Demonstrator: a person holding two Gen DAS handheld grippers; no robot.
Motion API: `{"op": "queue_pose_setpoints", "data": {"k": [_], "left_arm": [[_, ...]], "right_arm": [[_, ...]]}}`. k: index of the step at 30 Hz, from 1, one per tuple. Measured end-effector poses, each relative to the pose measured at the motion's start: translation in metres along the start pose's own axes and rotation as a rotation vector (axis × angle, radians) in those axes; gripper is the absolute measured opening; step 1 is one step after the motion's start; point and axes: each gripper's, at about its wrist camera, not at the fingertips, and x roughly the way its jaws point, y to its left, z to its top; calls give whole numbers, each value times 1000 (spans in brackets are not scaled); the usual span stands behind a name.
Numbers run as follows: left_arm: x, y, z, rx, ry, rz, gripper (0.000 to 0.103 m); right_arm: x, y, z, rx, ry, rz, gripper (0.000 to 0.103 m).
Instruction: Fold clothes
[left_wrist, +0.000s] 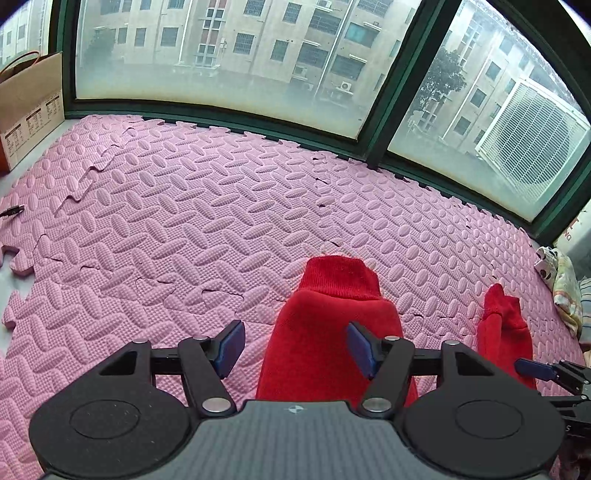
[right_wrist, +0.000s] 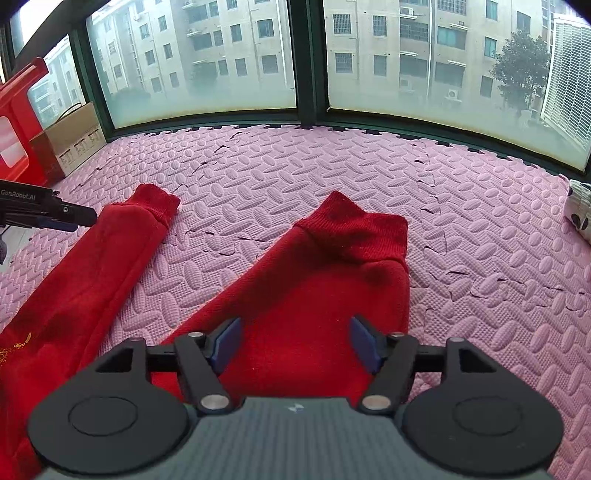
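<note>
**Both claws poised over a red garment's two legs**

Nearest in the left wrist view, the left gripper (left_wrist: 295, 345) stands spread wide with nothing between its blue pads, hovering over the near length of one leg of the red knitted garment (left_wrist: 328, 332). In the right wrist view the right gripper (right_wrist: 295, 343) is likewise spread and empty, above the other leg (right_wrist: 317, 288). Each claw sits over its own leg, probably so both can be gripped together for a lengthwise fold, which judging by the flat spread has not yet begun.

The garment lies flat on the pink embossed foam puzzle mat (left_wrist: 192, 221), its two legs parted in a V and running away from the cameras; some gold embroidery (right_wrist: 16, 347) shows at the near left edge. Farther out, the ribbed cuffs (right_wrist: 354, 229) mark the far ends. Beyond, a brown cardboard box (left_wrist: 29, 107) stands against the green-framed window (left_wrist: 221, 107), well apart from the work
</note>
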Motion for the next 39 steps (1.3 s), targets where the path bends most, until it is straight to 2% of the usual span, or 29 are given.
{"op": "queue_pose_setpoints", "data": {"k": [4,8,11,13,18,24,28,31,35,39], "left_arm": [[10,0,0,-6,26,-6,60],[1,-3,-5,6,14,-15,61],[-14,-4,-8,10,-1,-18,62],[-24,-4,-11,9,-6,-17,62],[-43,4,-24,5,-6,32,65],[-59,21,-43,-35,5,49,68],[-68,32,-52,-56,6,43,68],[-74,36,-59,-66,5,31,68],[-80,41,-67,-82,-1,20,68],[-83,43,-72,-99,3,12,67]], "right_arm": [[0,1,0,-4,-1,-8,68],[-12,12,2,-16,-18,20,68],[-28,33,5,-68,-35,88,68],[-39,55,7,-102,-38,164,68],[-44,105,-7,-193,8,297,70],[-31,149,-37,-358,24,249,70],[-37,138,-44,-365,47,149,70],[-45,129,-43,-349,51,110,70],[-50,133,-30,-313,0,150,70],[-24,148,-15,-296,-11,190,69]]}}
